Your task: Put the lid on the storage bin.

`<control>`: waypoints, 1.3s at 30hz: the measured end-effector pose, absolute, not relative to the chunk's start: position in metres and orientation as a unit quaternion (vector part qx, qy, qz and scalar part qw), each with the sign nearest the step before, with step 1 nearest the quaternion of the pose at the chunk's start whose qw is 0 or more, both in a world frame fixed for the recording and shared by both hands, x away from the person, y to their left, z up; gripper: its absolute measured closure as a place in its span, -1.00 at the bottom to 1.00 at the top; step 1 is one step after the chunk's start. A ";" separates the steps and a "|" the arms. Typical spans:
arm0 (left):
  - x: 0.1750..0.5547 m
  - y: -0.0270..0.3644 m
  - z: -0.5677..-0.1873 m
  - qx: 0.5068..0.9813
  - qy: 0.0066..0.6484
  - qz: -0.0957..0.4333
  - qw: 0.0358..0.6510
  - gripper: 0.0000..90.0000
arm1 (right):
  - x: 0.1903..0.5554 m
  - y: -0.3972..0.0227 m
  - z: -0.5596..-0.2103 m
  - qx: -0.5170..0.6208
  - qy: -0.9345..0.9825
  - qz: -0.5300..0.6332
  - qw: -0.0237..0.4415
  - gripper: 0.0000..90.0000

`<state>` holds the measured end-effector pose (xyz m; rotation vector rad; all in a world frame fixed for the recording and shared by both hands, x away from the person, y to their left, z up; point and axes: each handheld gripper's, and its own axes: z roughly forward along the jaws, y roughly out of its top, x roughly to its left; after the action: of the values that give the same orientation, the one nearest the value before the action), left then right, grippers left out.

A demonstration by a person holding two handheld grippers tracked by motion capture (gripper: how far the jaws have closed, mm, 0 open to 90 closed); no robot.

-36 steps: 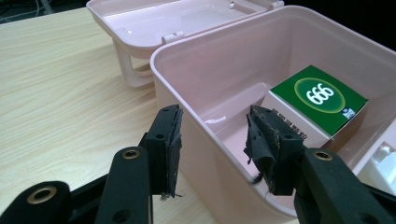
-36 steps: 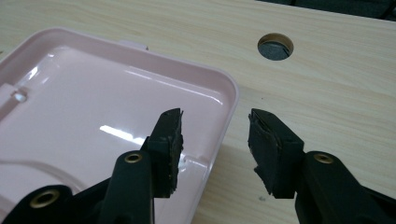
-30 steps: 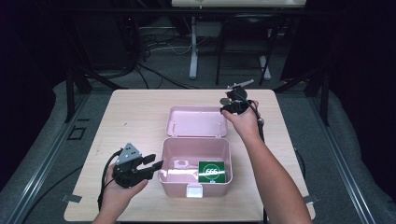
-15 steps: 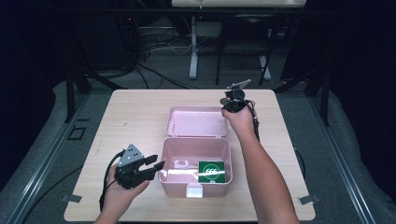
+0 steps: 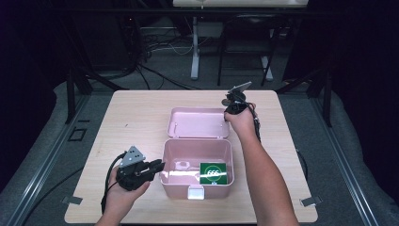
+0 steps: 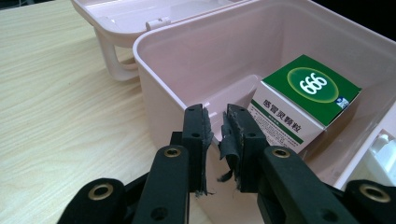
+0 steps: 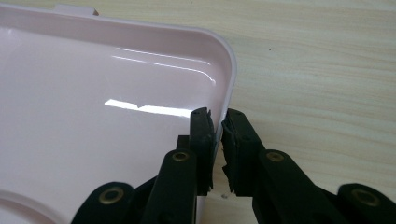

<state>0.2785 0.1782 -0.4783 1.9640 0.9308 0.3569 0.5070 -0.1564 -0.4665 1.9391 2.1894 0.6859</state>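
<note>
An open pink box (image 5: pixel 175 184) stands mid-table with its lid (image 5: pixel 197 123) lying flat behind it. Inside at the right lies a green carton (image 5: pixel 213 173) marked 666, also in the left gripper view (image 6: pixel 308 93). My left gripper (image 5: pixel 160 165) is at the box's left side. Its jaws (image 6: pixel 218 130) have just been closing and now pinch the box's wall (image 6: pixel 159 79), one jaw outside and one inside. My right gripper (image 5: pixel 230 109) points down at the lid's far right corner. Its jaws (image 7: pixel 217 123) have just been closing and clamp the lid's rim (image 7: pixel 229 70).
The wooden table (image 5: pixel 136 117) has bare room left and right of the box. A white latch (image 5: pixel 195 193) sits on the box's front. A small raised pink tray (image 5: pixel 181 165) lies inside at the left. Dark frame rails and cables surround the table.
The right gripper has sunk a little onto the lid's far right corner. The left hand has stayed beside the box. The box and the lid have not moved.
</note>
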 end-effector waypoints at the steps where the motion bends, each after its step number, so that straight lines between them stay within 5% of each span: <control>1: 0.278 0.178 -0.478 0.795 0.377 0.145 0.453 0.74 | 0.507 -0.156 -0.468 0.645 0.723 0.236 0.073 0.84; 39: 0.278 0.176 -0.479 0.792 0.382 0.149 0.453 0.75 | 0.468 -0.161 -0.404 0.599 0.715 0.333 0.139 0.94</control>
<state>0.2776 0.1762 -0.4788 1.9546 0.9436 0.3677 0.4680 -0.1615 -0.4041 1.7319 2.0660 0.9621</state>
